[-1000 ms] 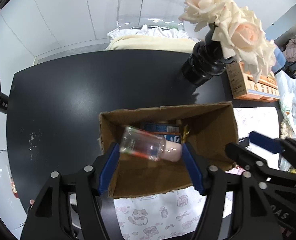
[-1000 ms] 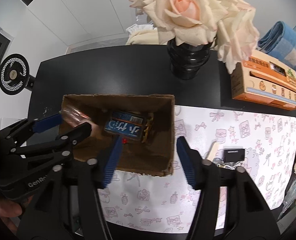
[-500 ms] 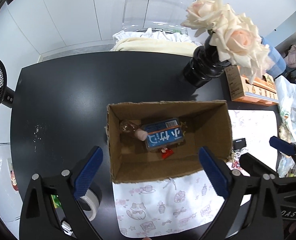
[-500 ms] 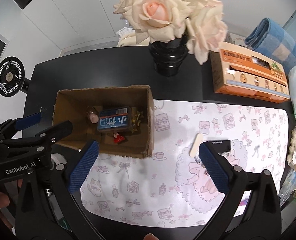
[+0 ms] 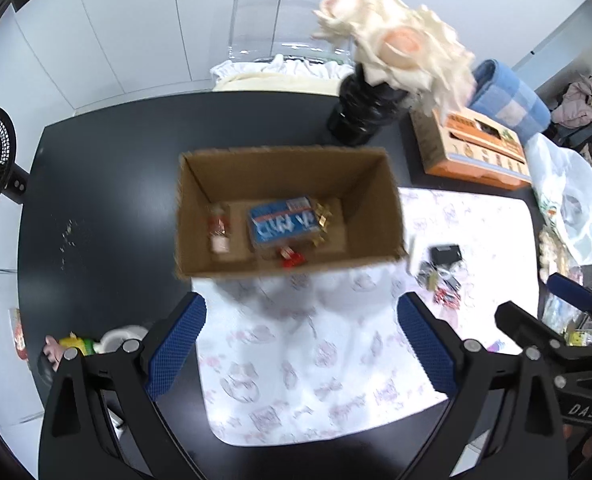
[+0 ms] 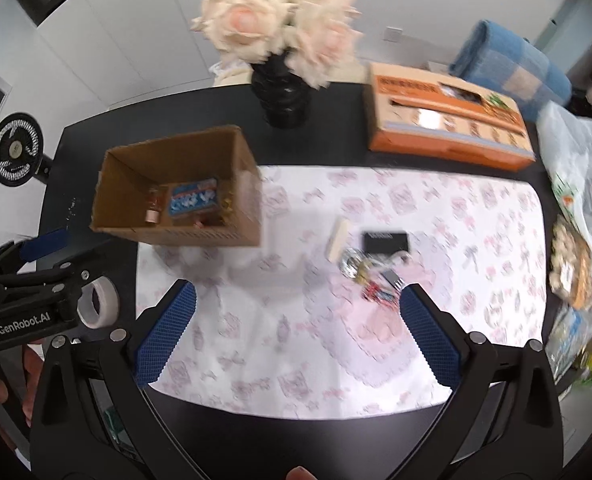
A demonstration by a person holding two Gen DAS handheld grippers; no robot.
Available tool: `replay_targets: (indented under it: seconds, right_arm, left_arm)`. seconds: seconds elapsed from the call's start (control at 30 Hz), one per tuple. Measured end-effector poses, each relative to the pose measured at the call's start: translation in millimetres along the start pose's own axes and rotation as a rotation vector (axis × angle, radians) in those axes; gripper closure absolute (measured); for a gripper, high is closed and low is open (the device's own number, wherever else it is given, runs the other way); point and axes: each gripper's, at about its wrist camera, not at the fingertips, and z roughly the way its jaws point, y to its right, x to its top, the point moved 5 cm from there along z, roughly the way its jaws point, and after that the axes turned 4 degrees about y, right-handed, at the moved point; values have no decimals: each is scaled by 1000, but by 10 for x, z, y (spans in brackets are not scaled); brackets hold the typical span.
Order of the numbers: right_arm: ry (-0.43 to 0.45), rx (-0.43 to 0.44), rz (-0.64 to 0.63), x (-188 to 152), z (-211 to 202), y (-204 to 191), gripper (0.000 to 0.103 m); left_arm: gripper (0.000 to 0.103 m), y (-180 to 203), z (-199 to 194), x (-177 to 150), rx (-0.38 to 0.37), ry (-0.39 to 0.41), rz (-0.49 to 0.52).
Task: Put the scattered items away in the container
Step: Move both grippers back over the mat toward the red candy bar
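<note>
The cardboard box is sitting open on the black table, with its near right corner overlapping the white patterned mat. Inside it there's a small clear bottle with a pinkish cap lying on the left, a blue packet in the middle, a little red thing at the near wall, and some gold bits just right of the packet.

The rest of the loose stuff is out on the mat, well to the right of the box: a pale flat stick, a small black block, something shiny and round, and a red item close together in a little pile. It's all a bit blurry, so I can't say exactly what the small pieces are.

The left gripper is hanging over the mat near the box, fingers wide apart, nothing in it. The right gripper is the same, spread open and empty, above the mat with the pile just inside its right finger.

Further out: a black vase with cream roses sits at the far side of the table, an orange box to its right with a blue towel behind it. A roll of tape sits at the near left, and a small black fan stands off the left edge.
</note>
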Motion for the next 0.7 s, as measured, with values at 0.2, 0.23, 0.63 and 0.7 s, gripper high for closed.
replay_targets:
  seconds: [0.2,0.23,0.63,0.7]
  right_arm:
    - [12,-11,25,-315,-143,502,0]
    - [17,-7,28,-361,-156,599,0]
    - [26,43,-32,-714,-192,1497,0]
    - [19,46,-47,-749,-127,1557,0]
  left_arm:
    - [7,427,-17,-351,-4,-5,1]
    - [7,499,-12,-402,-4,-7,-1]
    - [7,1303,92,-856,40,2,-111]
    - [7,1364,166,-928,44,-11,-133]
